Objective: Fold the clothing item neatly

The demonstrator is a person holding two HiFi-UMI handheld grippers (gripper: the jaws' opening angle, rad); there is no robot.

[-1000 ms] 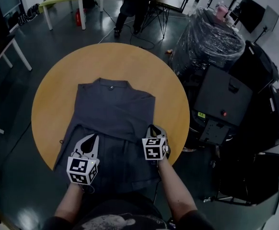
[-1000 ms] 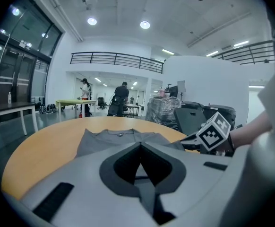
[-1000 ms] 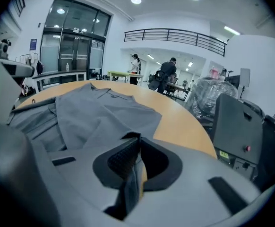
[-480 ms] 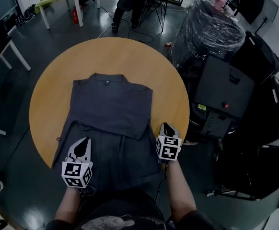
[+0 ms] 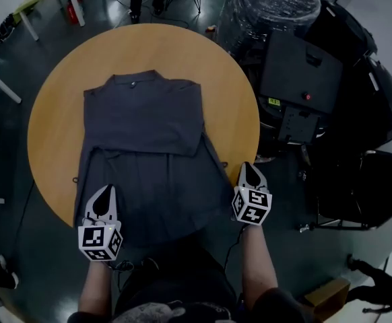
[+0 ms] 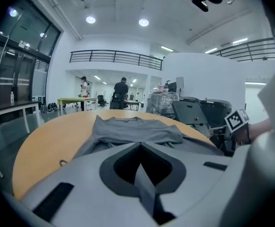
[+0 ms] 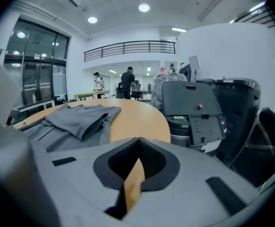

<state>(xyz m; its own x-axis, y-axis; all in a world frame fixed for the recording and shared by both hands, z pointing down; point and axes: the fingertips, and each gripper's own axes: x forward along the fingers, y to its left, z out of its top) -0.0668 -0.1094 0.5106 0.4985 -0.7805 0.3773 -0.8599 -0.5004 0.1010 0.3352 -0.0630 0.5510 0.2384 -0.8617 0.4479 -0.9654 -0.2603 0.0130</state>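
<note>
Shirt (image 5: 142, 147) half-folded on the surface (image 5: 230, 93), both claws closed.
I see my left claw (image 5: 105, 195) pinched together over the shirt's near left corner, nothing visibly gripped. My right claw (image 5: 248, 170), closed and empty, is just right of the shirt's near right corner.

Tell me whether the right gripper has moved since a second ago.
Yes. The right gripper has moved rightward: it was over the shirt and now sits clear of the shirt's right side, at the right edge of the table.
</note>
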